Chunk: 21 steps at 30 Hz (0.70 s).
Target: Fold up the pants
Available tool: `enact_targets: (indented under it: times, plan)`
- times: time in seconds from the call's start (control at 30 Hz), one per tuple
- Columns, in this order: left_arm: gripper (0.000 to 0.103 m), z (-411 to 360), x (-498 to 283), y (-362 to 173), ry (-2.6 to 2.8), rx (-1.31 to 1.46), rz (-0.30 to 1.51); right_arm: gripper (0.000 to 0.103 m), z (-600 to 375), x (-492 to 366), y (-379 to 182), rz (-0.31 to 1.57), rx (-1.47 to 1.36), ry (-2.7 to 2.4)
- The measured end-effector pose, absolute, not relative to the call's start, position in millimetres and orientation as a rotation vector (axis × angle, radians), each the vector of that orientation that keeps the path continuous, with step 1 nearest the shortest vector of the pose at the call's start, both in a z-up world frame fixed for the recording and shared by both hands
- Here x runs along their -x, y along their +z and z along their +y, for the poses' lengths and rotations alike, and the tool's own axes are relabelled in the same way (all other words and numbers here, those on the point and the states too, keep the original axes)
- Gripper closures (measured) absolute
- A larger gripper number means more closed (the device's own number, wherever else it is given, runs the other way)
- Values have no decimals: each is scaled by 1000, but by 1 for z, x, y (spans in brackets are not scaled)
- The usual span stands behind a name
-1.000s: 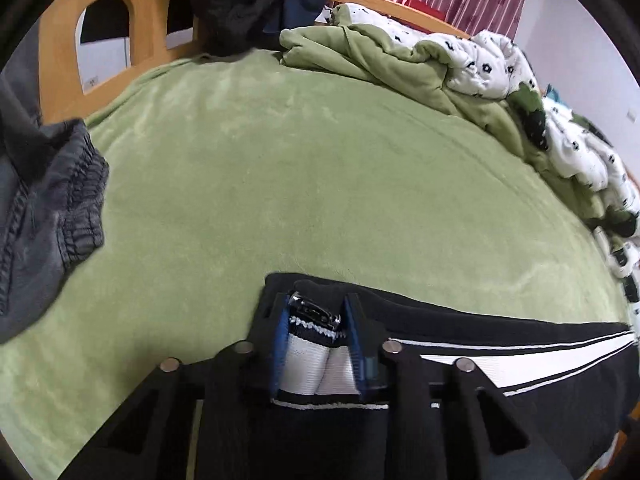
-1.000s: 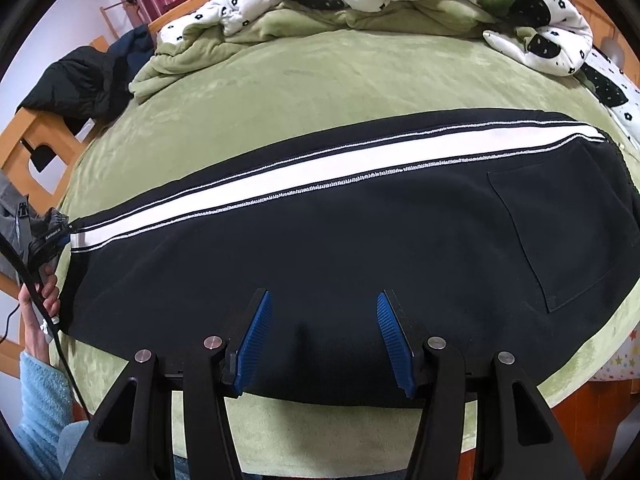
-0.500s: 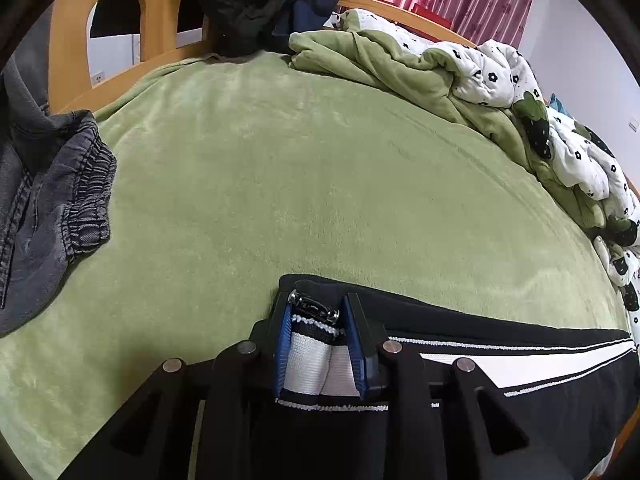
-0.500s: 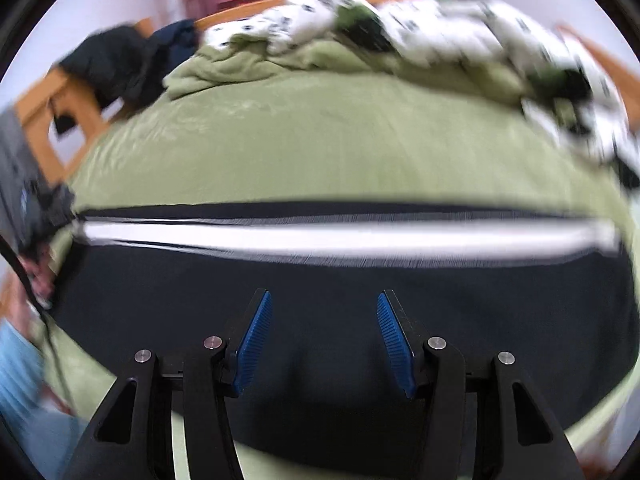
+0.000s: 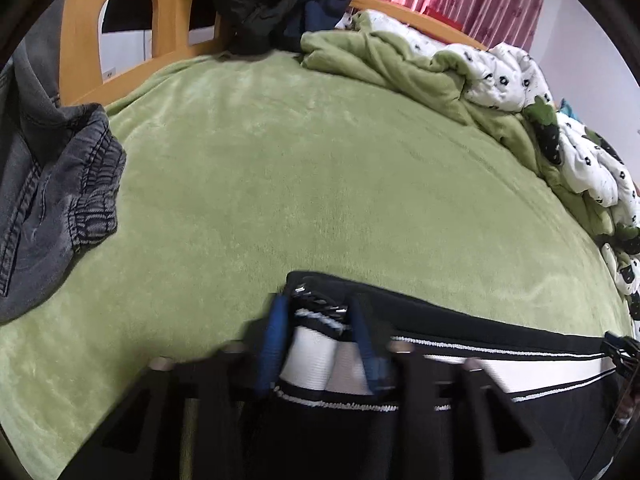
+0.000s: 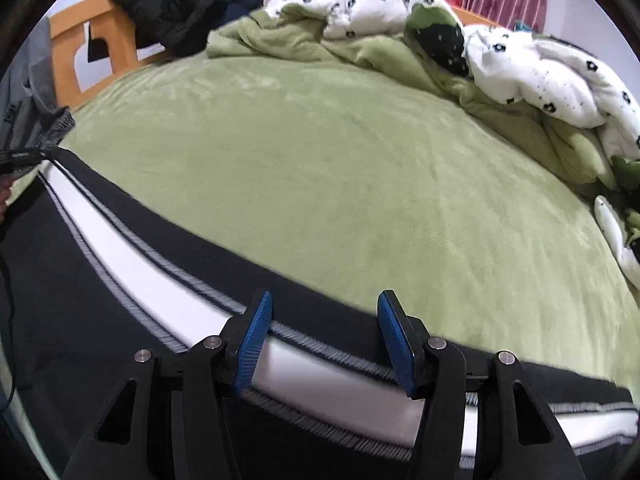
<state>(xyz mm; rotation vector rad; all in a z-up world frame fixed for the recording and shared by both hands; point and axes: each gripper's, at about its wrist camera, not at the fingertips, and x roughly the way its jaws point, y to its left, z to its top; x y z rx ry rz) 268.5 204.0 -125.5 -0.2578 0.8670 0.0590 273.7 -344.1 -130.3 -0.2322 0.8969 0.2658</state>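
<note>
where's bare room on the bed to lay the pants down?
Free: the middle of the green blanket, bordered by black pants in front, grey jeans at the left edge and the rumpled quilt behind and to the right. Crowded: the headboard corner with the dark jacket.

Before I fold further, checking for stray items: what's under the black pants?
The green blanket shows all around the black pants; whatever lies beneath them is covered. The left claw grips their cuff.

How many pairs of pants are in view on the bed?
2. The black pants with a white side stripe lie along the near edge, gripped at one end by the left gripper. Grey denim pants lie bunched at the far left. Others may be hidden.
</note>
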Motion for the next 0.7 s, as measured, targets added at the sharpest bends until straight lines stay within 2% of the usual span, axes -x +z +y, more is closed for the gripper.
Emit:
enact_targets:
  times: [0.03, 0.07, 0.17, 0.27, 0.37, 0.53, 0.6, 0.67, 0.7]
  plan:
    - [83, 202, -268, -126, 64, 241, 862, 72, -349, -282, -137, 942, 211, 291]
    - [83, 200, -267, -126, 69, 226, 855, 91, -350, -283, -139, 952, 202, 314]
    - [84, 196, -267, -120, 71, 196, 816, 99, -342, -268, -139, 889, 300, 348]
    - [84, 204, -278, -124, 86, 260, 833, 99, -350, -264, -129, 830, 215, 344]
    - [83, 207, -286, -140, 111, 272, 891, 99, -356, -272, -146, 864, 153, 330]
    - [75, 198, -279, -131, 116, 227, 887, 94, -349, -274, -149, 856, 149, 254]
    - [71, 194, -267, -123, 105, 194, 888, 88, -356, -271, -144, 871, 79, 247]
    - [62, 190, -252, -116, 99, 170, 878, 81, -366, -258, -134, 865, 24, 216]
    - [61, 187, -243, -112, 89, 168, 865, 71, -370, -249, -128, 846, 6, 205]
